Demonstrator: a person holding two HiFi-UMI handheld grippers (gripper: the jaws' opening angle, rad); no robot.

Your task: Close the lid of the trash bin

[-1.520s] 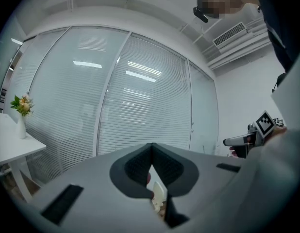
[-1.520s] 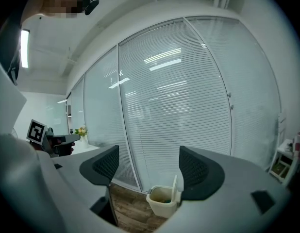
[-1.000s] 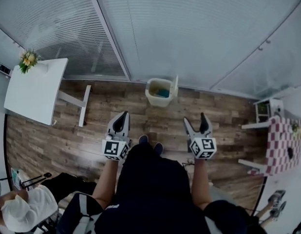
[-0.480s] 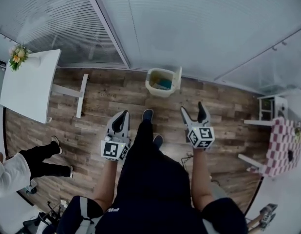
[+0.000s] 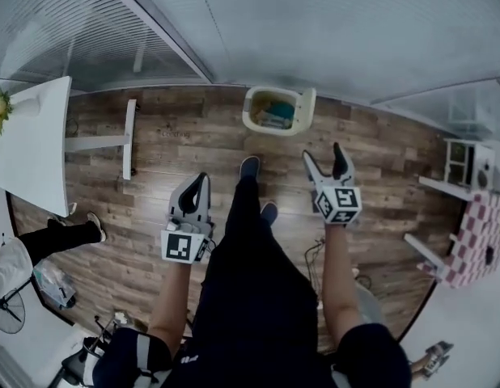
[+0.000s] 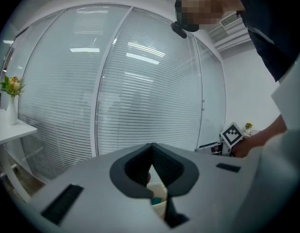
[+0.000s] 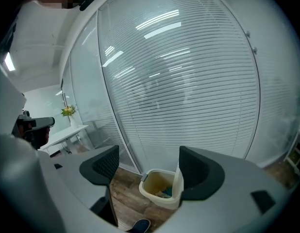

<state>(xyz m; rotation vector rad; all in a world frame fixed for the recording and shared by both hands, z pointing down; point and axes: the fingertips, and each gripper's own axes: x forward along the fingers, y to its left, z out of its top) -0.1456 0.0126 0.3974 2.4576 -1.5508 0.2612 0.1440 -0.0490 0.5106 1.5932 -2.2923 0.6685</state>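
Nearer now, the trash bin [image 5: 262, 121], lid [image 5: 305, 110] upright, contents indistinct; left gripper [image 5: 202, 179] pinched together empty, right gripper [image 5: 323, 153] spread, empty.

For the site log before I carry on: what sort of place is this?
Probably an office: full-height slatted blinds, a wood-plank floor, a white table and an open trash bin standing on the floor.

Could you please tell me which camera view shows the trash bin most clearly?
The right gripper view: the trash bin sits framed between the open jaws, with its lid upright and its inside visible. The head view shows it small, from above, near the top edge. The left gripper view gives only a sliver of it below the shut jaws.
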